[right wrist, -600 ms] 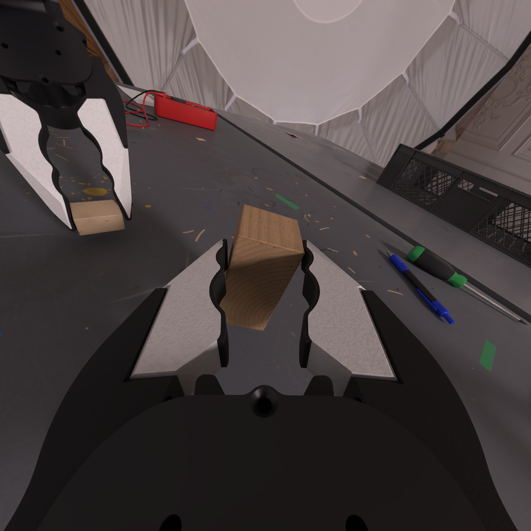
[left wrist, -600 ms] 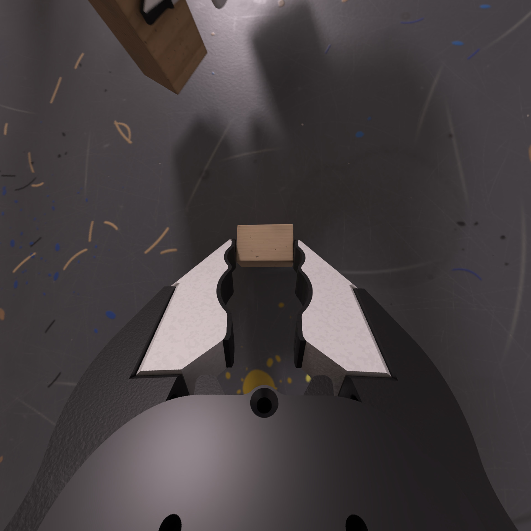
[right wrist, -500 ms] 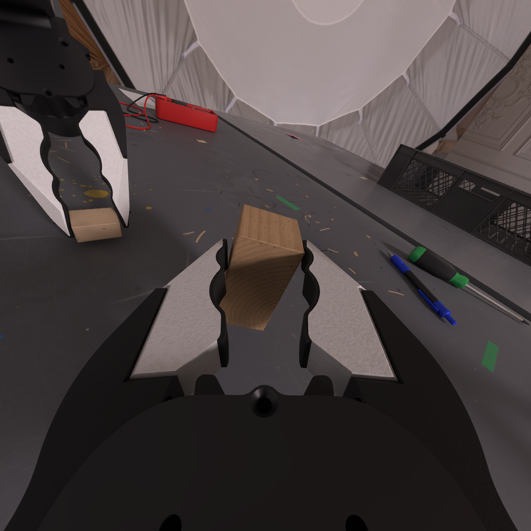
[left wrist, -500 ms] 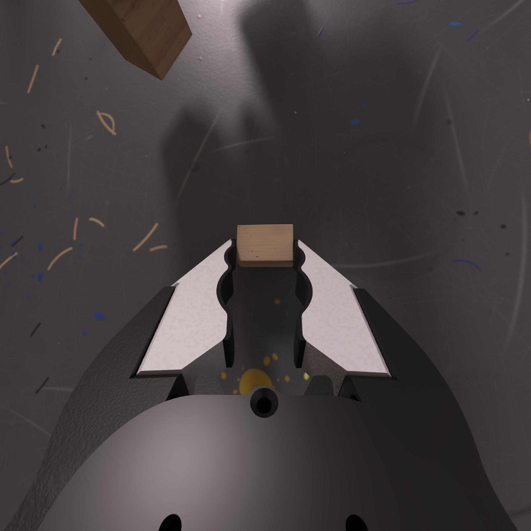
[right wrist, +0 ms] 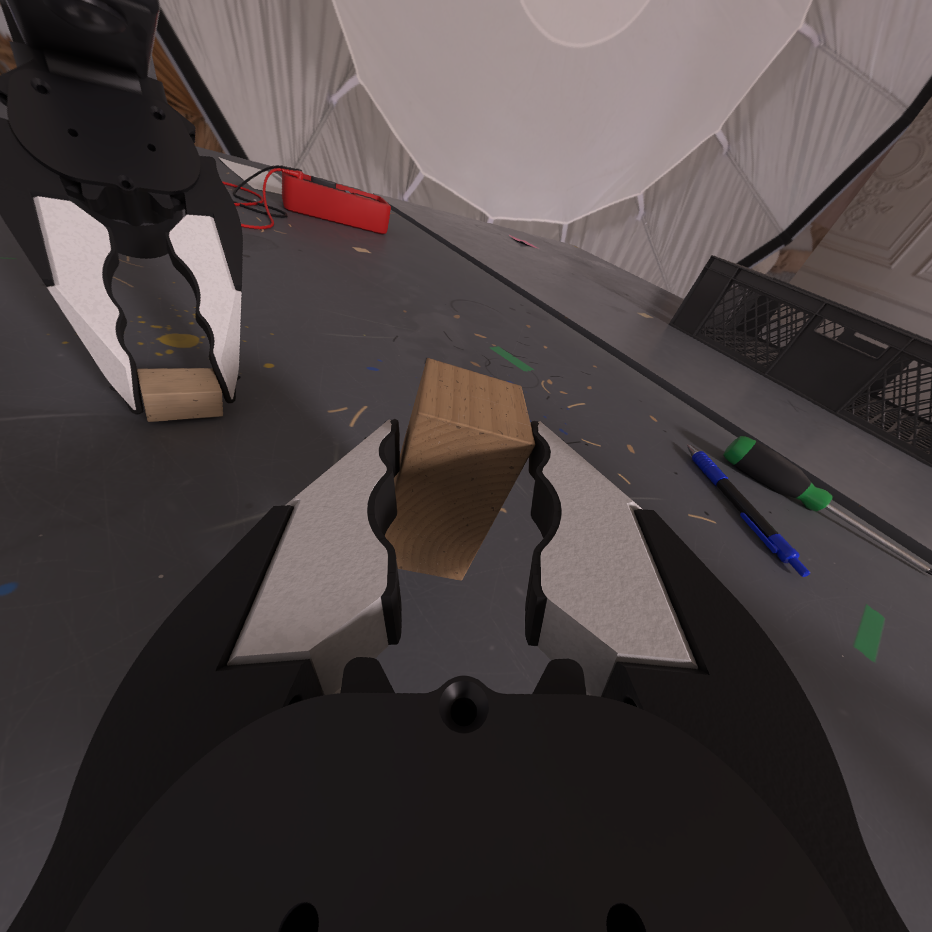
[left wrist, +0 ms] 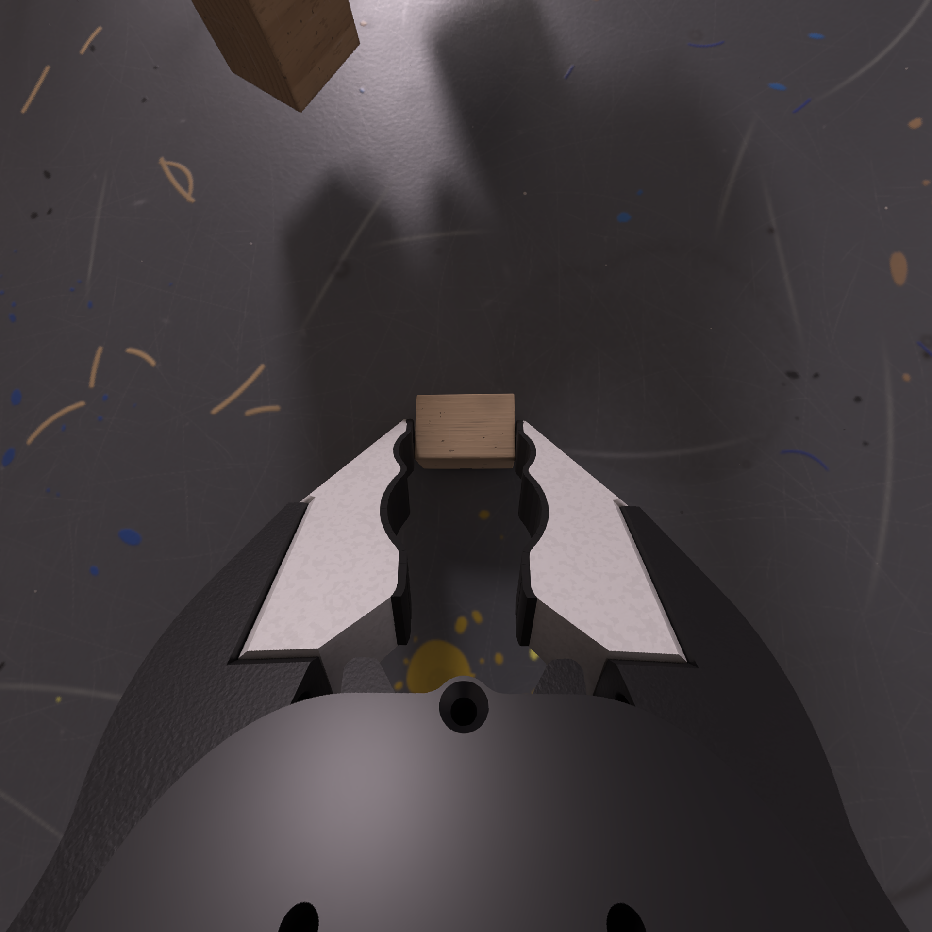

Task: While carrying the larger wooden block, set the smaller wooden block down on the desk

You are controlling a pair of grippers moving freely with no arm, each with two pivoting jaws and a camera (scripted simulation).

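My left gripper (left wrist: 464, 440) is shut on the smaller wooden block (left wrist: 464, 429), a pale block held at its fingertips. In the right wrist view the left gripper (right wrist: 180, 401) points straight down, with the small block (right wrist: 181, 394) at or just above the dark grey desk (right wrist: 151, 504). I cannot tell whether it touches. My right gripper (right wrist: 463, 444) is shut on the larger wooden block (right wrist: 461, 469), which is tilted and held above the desk. Its corner shows at the top left of the left wrist view (left wrist: 287, 45).
A red box with wires (right wrist: 335, 207) lies at the back. A blue pen (right wrist: 746, 514) and a green-and-black screwdriver (right wrist: 776, 474) lie to the right. A black crate (right wrist: 817, 343) stands beyond the desk's far edge. Paint flecks mark the desk (left wrist: 655, 302).
My left gripper has sunk a little toward the desk with the small block still in it. My right gripper still holds the larger block in the same tilt.
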